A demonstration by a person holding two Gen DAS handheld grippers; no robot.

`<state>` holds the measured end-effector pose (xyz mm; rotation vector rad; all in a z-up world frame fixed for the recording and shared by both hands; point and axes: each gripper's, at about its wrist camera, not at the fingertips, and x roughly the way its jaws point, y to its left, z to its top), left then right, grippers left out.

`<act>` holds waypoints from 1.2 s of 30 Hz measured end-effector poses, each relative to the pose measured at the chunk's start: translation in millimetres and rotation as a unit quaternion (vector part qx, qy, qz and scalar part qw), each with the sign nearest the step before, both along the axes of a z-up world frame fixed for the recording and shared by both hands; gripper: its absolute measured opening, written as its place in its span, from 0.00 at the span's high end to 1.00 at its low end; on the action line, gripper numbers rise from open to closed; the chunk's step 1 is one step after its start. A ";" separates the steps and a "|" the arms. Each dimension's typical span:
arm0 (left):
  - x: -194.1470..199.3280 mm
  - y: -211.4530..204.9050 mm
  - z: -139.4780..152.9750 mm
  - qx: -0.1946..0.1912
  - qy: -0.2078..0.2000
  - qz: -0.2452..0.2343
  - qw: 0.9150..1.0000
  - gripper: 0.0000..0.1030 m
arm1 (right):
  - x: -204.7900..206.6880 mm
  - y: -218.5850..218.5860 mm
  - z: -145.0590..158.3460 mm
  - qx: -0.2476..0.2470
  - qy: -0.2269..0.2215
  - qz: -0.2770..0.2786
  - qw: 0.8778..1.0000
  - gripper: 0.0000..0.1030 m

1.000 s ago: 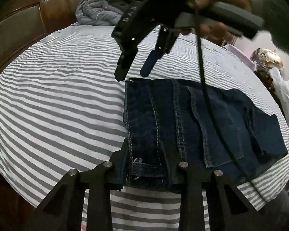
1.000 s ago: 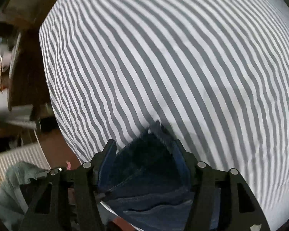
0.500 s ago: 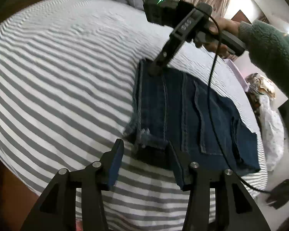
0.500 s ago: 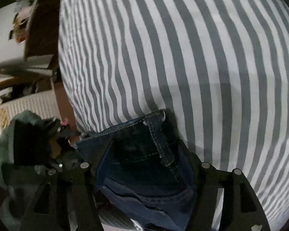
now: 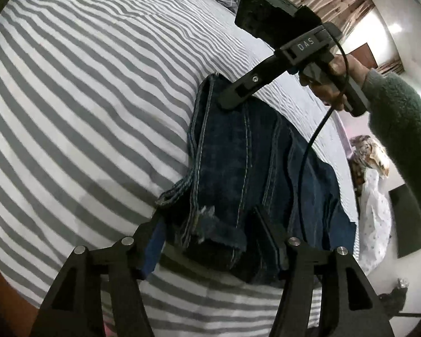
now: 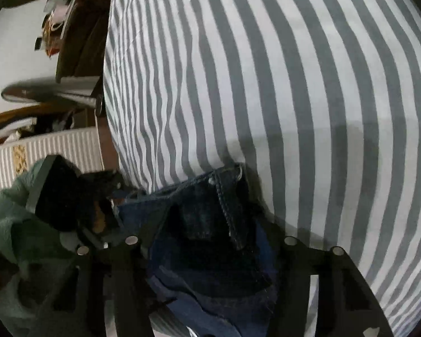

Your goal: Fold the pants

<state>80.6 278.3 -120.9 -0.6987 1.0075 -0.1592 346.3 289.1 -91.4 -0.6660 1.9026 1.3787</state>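
Folded pants (image 5: 255, 174) lie flat on striped bedsheet (image 5: 92, 90), likely just laid down after a fold. Left gripper (image 5: 210, 236) has just been opening; fingers spread, hem corner between them, not pinched. Right gripper (image 6: 210, 236) at the far corner, closing lately; fingers astride denim, grip unclear.

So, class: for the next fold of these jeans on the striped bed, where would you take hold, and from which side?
Probably the two corners of the stacked short edge of the jeans: the frayed hem corner and the far corner. Come in low from the striped sheet side, one finger sliding under, because the layers lie flat with their edges open there.
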 end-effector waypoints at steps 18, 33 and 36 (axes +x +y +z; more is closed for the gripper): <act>-8.8 -63.9 101.2 0.098 -0.089 -0.050 0.990 0.68 | -37.8 -82.4 141.0 0.123 -0.121 -0.074 0.982 0.66; -7.7 -256.6 201.7 0.107 -0.182 -0.217 0.953 0.69 | -45.0 -312.6 249.2 0.206 -0.167 -0.227 0.937 0.74; 2.1 -316.2 194.2 0.099 -0.175 -0.253 0.946 0.69 | -48.4 -372.8 246.8 0.215 -0.166 -0.265 0.925 0.76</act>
